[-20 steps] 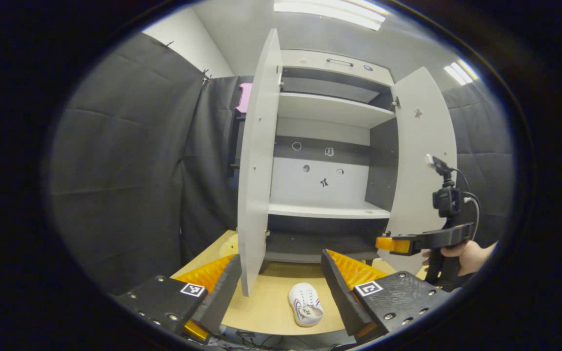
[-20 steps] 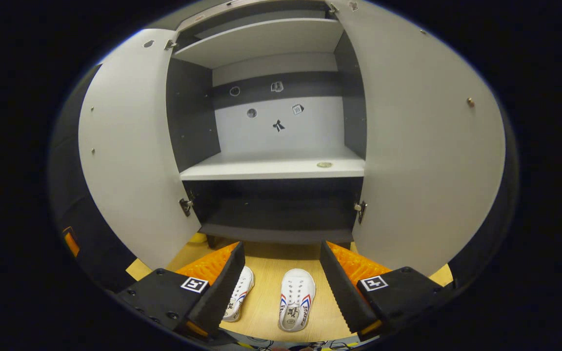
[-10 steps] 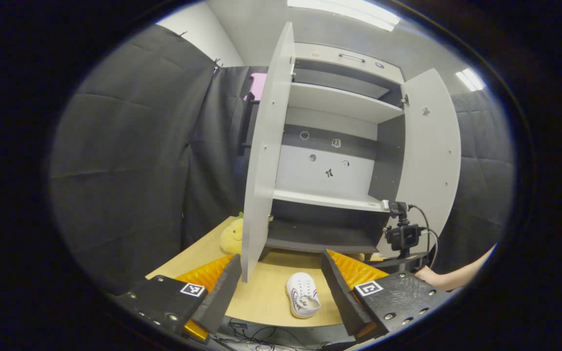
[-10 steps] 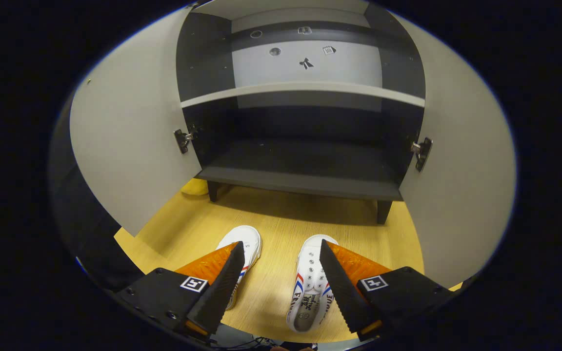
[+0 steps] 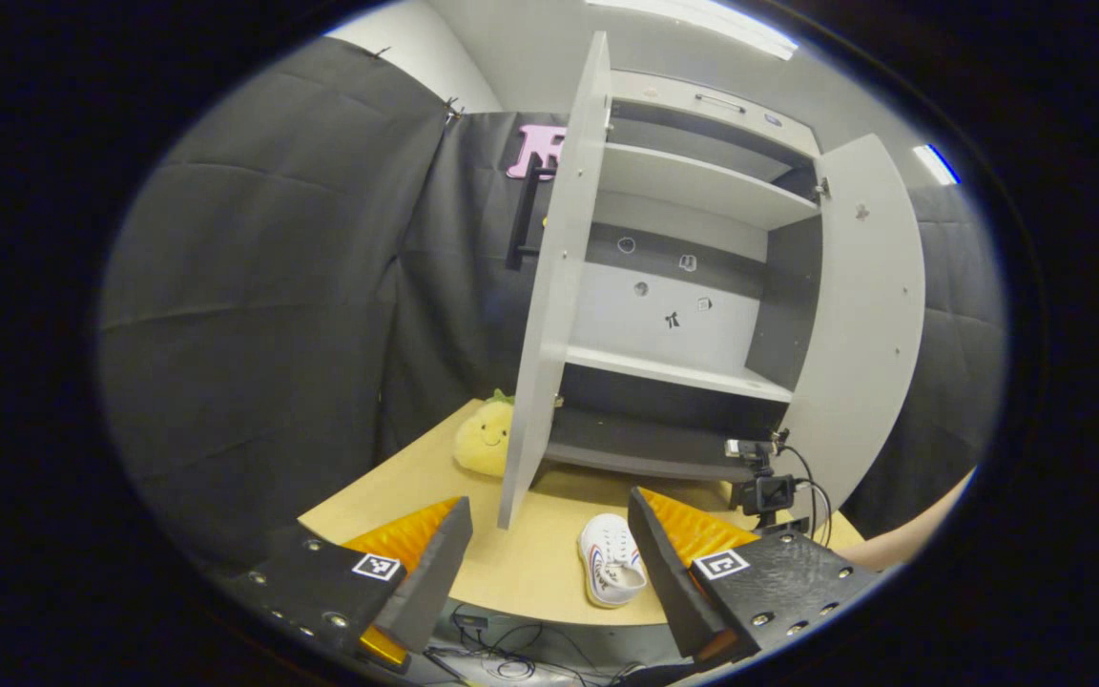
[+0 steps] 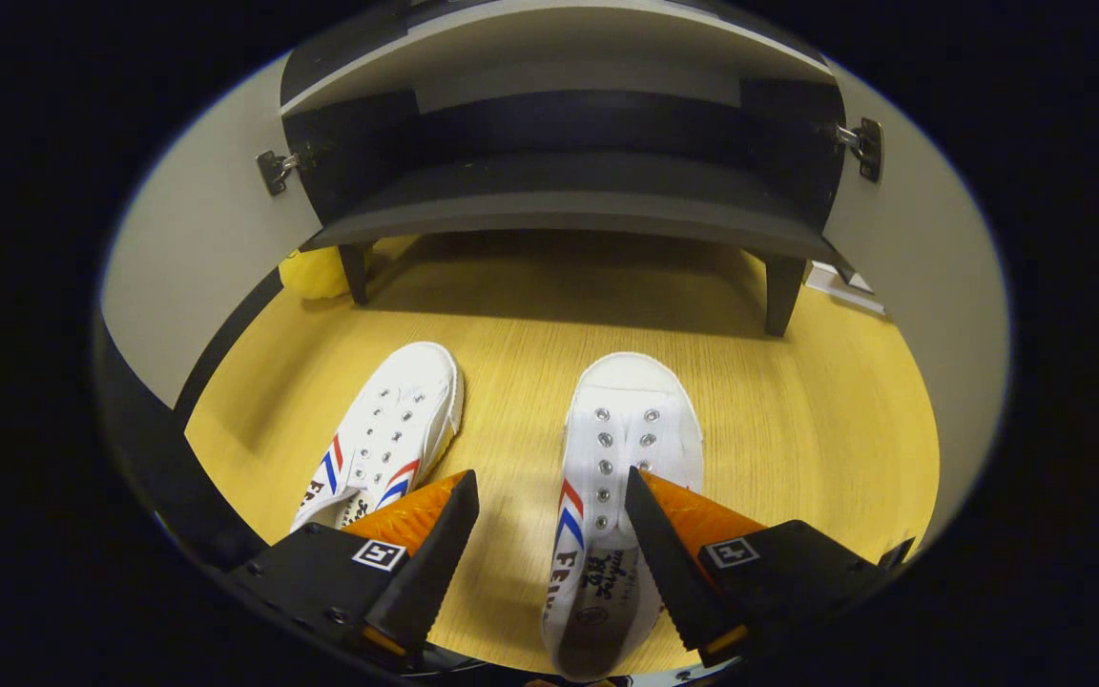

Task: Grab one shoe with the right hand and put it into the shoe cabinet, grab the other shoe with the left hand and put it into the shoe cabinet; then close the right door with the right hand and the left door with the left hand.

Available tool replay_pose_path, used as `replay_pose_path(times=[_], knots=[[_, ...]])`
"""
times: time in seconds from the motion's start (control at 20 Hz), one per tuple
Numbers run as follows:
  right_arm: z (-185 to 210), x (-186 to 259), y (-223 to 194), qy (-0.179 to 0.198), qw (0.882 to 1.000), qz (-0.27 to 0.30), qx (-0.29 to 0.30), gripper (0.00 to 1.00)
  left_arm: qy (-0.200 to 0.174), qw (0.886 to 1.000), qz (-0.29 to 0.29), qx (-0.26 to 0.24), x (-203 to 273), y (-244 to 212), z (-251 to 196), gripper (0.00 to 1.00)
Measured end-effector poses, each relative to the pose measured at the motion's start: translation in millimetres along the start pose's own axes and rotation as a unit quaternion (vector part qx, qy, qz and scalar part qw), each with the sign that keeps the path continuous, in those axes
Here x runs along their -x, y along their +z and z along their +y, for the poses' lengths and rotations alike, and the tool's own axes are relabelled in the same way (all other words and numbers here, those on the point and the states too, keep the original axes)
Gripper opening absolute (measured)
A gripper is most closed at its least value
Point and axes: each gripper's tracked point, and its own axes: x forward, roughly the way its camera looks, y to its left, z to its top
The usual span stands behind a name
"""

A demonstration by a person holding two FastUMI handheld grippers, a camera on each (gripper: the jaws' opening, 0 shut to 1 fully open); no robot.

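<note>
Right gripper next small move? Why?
Probably lower the right gripper a little and shift it right, then close. It is open above the right shoe, whose tongue sits between the fingers with one finger over its side. Both shoes lie on the table.

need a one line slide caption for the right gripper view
Open right gripper poised above the right-hand white shoe, its mate alongside, before the open shoe cabinet.

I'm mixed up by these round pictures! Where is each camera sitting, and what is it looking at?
Left gripper view: rides the left gripper, held back, facing the open shoe cabinet; its jaws gape.
Right gripper view: rides the right gripper, low, tipped down at two shoes; open jaws straddle the right shoe.
Shared: cabinet, wooden table, yellow plush.
</note>
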Motion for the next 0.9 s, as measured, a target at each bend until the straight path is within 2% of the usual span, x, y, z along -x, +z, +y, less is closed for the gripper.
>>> replay_pose_path(times=[0.05, 0.15, 0.2, 0.25, 0.3, 0.4, 0.45, 0.5, 0.55, 0.65, 0.75, 0.85, 0.9], knots=[[-0.5, -3.0, -2.0, -0.004, 1.000, 0.001, 0.008, 0.98, 0.001, 1.000, 0.001, 0.000, -0.9, -1.3, 0.3, 0.94], [-0.8, -7.8, -6.6, -0.016, 0.999, 0.009, 0.032, 0.92, 0.000, 1.000, 0.002, -0.001, -4.2, -1.9, -1.7, 0.95], [-2.8, -10.3, -8.4, -0.027, 0.999, 0.014, 0.044, 0.94, -0.003, 1.000, 0.003, -0.001, -4.7, -1.1, -3.8, 0.95], [-6.8, -12.5, -8.6, -0.043, 0.997, 0.015, 0.059, 0.91, -0.004, 1.000, 0.002, -0.002, -5.5, -0.4, -6.0, 0.95], [-8.5, -12.6, -9.2, -0.055, 0.996, 0.020, 0.071, 0.92, -0.006, 1.000, 0.002, -0.004, -6.2, 1.9, -7.6, 0.95], [-13.9, -14.5, -8.7, -0.080, 0.993, 0.022, 0.087, 0.71, -0.007, 1.000, 0.000, -0.010, -7.9, 5.5, -13.3, 0.95], [-22.2, -11.5, -8.3, -0.096, 0.991, 0.021, 0.095, 0.65, -0.010, 1.000, 0.000, -0.012, -8.8, 6.7, -17.0, 0.95], [-24.3, -12.6, -6.8, -0.100, 0.990, 0.018, 0.095, 0.53, -0.013, 1.000, 0.001, -0.014, -10.7, 7.9, -20.5, 0.95], [-23.3, -11.9, -8.9, -0.096, 0.991, 0.019, 0.093, 0.35, -0.015, 1.000, 0.002, -0.017, -11.7, 7.9, -24.5, 0.94], [-27.4, -13.8, -8.3, -0.095, 0.989, 0.027, 0.109, 0.36, -0.015, 1.000, 0.003, -0.024, -15.3, 11.8, -32.1, 0.95], [-26.0, -11.9, -7.8, -0.090, 0.988, 0.039, 0.120, 0.27, -0.014, 1.000, 0.001, -0.026, -19.4, 17.6, -43.4, 0.95], [-23.5, -1.2, -4.9, -0.080, 0.987, 0.056, 0.124, 0.25, -0.006, 1.000, 0.005, -0.029, -23.6, 19.7, -54.6, 0.94], [-27.3, -15.6, -7.5, -0.075, 0.988, 0.063, 0.122, 0.17, -0.001, 1.000, 0.008, -0.029, -25.5, 22.2, -61.0, 0.94]])
